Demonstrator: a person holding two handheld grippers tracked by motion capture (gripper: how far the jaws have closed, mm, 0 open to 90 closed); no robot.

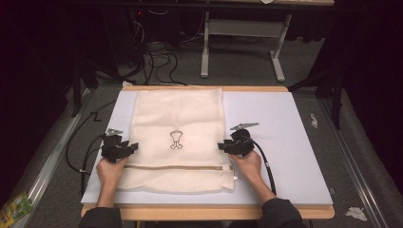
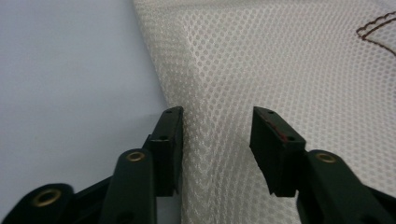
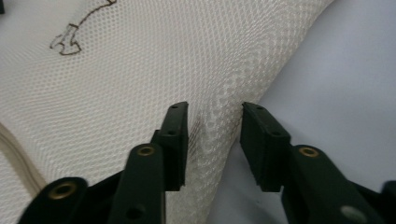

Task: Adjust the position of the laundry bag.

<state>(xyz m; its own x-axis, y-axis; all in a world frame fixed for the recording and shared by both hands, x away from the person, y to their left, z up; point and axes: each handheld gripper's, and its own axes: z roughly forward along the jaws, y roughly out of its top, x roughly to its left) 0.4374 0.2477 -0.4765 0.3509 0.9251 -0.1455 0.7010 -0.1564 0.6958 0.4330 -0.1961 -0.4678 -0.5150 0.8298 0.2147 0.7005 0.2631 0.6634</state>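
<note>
A cream mesh laundry bag (image 1: pixel 178 118) lies flat on the pale table top (image 1: pixel 271 128), with a brown emblem (image 1: pixel 176 139) at its middle and a zipper (image 1: pixel 176 167) across its near end. My left gripper (image 1: pixel 134 146) is at the bag's left edge, open, its jaws straddling the mesh border (image 2: pixel 219 84). In the left gripper view the gripper (image 2: pixel 217 116) has mesh between its fingers without clamping it. My right gripper (image 1: pixel 221 146) stands open at the bag's right edge. In the right gripper view the gripper (image 3: pixel 215 112) straddles a slightly raised ridge of mesh (image 3: pixel 140 84).
The table's wooden rim (image 1: pixel 204 212) runs along the near side. Bare table surface lies left and right of the bag. On the floor beyond are black cables (image 1: pixel 157 61) and a white table frame (image 1: pixel 240 28). A colourful packet (image 1: pixel 14 209) lies at the bottom left.
</note>
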